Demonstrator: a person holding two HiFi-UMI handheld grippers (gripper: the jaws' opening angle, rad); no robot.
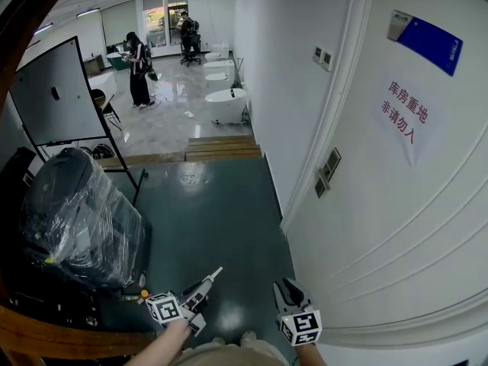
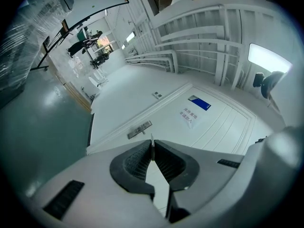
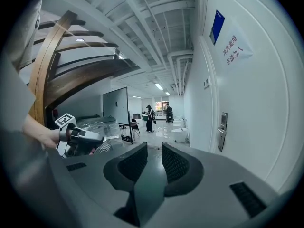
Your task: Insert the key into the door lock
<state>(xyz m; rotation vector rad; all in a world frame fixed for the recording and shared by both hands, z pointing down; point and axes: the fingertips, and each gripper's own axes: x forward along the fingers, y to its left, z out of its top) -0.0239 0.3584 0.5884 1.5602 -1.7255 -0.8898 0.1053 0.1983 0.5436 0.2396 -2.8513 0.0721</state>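
Key (image 2: 151,140): a thin metal blade, seen edge-on, pinched between the closed jaws of your left gripper (image 2: 152,145). Only its tip stands out past the pads. In the head view the key (image 1: 215,272) juts from that gripper (image 1: 204,284) near you on the left, over the dark green floor (image 1: 206,212), well apart from the door.

Door lock (image 1: 329,171): a grey plate with a handle on the left edge of the white door (image 1: 396,204), to your right and farther off than both grippers. The left gripper view shows the lock (image 2: 140,129) ahead of the key tip; the right gripper view shows it (image 3: 222,127) on the right.

Right gripper (image 3: 152,149): your jaws stand a narrow gap apart with nothing between them. In the head view it (image 1: 289,287) sits near you, just left of the door's foot.

Door markings: a paper sign (image 1: 408,117) with red characters, and a blue plate (image 1: 427,41) above it.

Surroundings: on the left, a dark bulky thing wrapped in clear plastic (image 1: 76,212) and a whiteboard (image 1: 53,94) on a stand. Farther off, wooden steps (image 1: 221,148) lead up to a glossy floor with white tubs (image 1: 226,102) along the right wall and two people (image 1: 139,67) beyond.
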